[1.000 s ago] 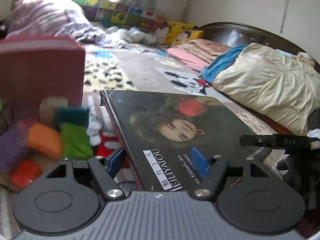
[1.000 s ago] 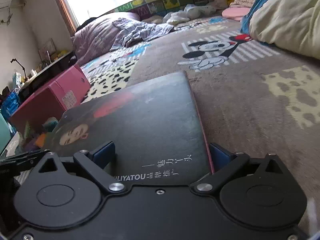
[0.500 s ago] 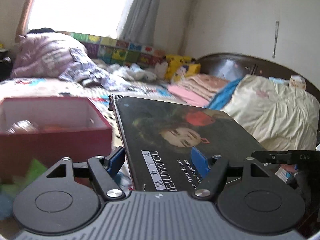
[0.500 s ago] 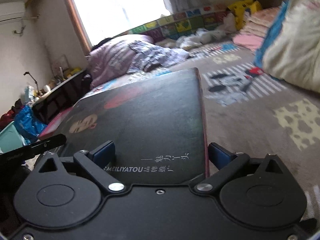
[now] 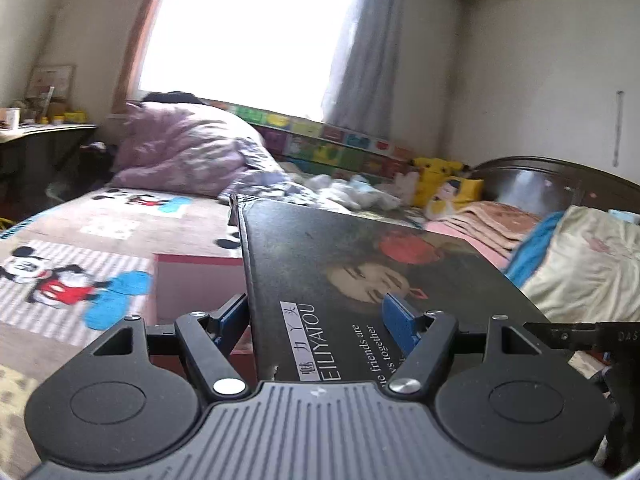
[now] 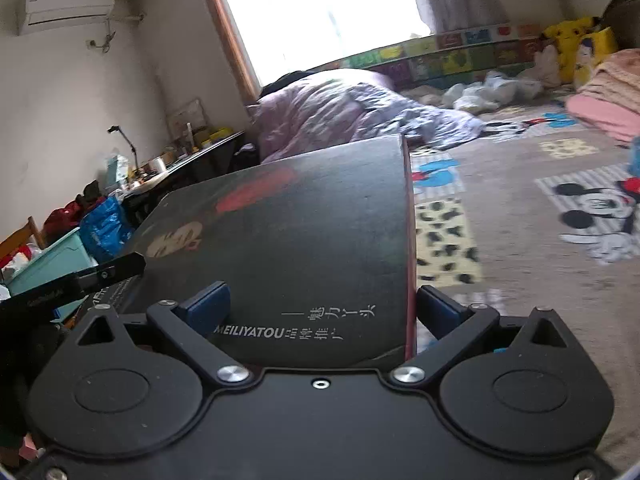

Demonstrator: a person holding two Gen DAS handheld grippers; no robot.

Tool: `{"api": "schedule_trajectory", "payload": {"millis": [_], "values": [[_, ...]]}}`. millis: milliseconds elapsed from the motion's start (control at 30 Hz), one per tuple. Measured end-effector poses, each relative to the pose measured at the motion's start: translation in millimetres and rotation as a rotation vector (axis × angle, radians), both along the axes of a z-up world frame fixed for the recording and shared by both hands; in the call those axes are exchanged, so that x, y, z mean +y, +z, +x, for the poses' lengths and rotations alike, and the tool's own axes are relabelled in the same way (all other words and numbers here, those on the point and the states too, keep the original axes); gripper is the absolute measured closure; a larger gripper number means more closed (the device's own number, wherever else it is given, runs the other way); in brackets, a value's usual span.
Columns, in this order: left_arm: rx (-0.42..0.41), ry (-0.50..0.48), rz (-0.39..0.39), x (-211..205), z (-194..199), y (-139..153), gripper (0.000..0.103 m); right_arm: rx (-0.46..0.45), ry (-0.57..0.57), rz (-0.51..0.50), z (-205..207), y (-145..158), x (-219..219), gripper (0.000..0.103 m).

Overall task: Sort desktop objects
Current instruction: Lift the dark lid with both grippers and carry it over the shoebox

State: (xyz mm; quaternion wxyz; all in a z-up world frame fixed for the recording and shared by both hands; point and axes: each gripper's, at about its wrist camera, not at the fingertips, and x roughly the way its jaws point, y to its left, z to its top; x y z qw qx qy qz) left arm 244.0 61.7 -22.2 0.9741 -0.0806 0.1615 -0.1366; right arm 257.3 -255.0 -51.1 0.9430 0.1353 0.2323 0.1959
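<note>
1. Left wrist view: your left gripper (image 5: 316,318) is clamped on the near left corner of the lid (image 5: 360,280), a dark flat box lid printed with a face. One blue pad presses its top face and the other sits against its left rim. The lid runs straight away from the jaws, long axis pointing toward the window (image 5: 248,24), and it is held up level in the air. The red box (image 5: 196,280) lies below and just left of the lid, partly hidden under it, on the blanket (image 5: 76,272). The tip of your right gripper shows at the right edge, at the lid's right side

2. Right wrist view: your right gripper (image 6: 322,308) is clamped on the lid (image 6: 304,232) at its near right corner, one pad on the top face and one on the red right rim. The lid again stretches forward from the jaws, and your left gripper's tip shows at its left side. The box is not visible here

3. Judgement: both hands carry the lid evenly, so neither is nearer. The box sits under its left half, so any lowering turns on the left side. Whether the lid is coming off the box or going on, this scene fits both
</note>
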Motion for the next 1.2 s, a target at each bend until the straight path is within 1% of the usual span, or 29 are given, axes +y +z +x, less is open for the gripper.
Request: {"api": "schedule_trajectory", "payload": {"millis": [100, 167, 400, 567, 700, 900, 1200], "values": [[-0.002, 0.025, -0.003, 22, 10, -1, 0.031, 0.003, 0.021, -0.001, 15, 0, 24, 0.002], [0.004, 0.049, -0.021, 36, 18, -4, 0.031, 0.006, 0.032, -0.01, 24, 0, 39, 0.002], [0.047, 0.094, -0.125, 82, 45, -21, 0.031, 0.001, 0.053, -0.063, 58, 5, 75, 0.002], [0.068, 0.124, -0.171, 101, 65, -33, 0.031, -0.002, 0.064, -0.106, 81, 8, 95, 0.002], [0.09, 0.139, -0.216, 110, 83, -43, 0.031, 0.003, 0.063, -0.12, 96, 8, 104, 0.002], [0.116, 0.146, -0.26, 116, 100, -57, 0.031, 0.01, 0.062, -0.131, 107, 5, 110, 0.002], [0.136, 0.159, -0.27, 108, 114, -72, 0.031, 0.016, 0.053, -0.183, 120, -1, 113, 0.002]]}}
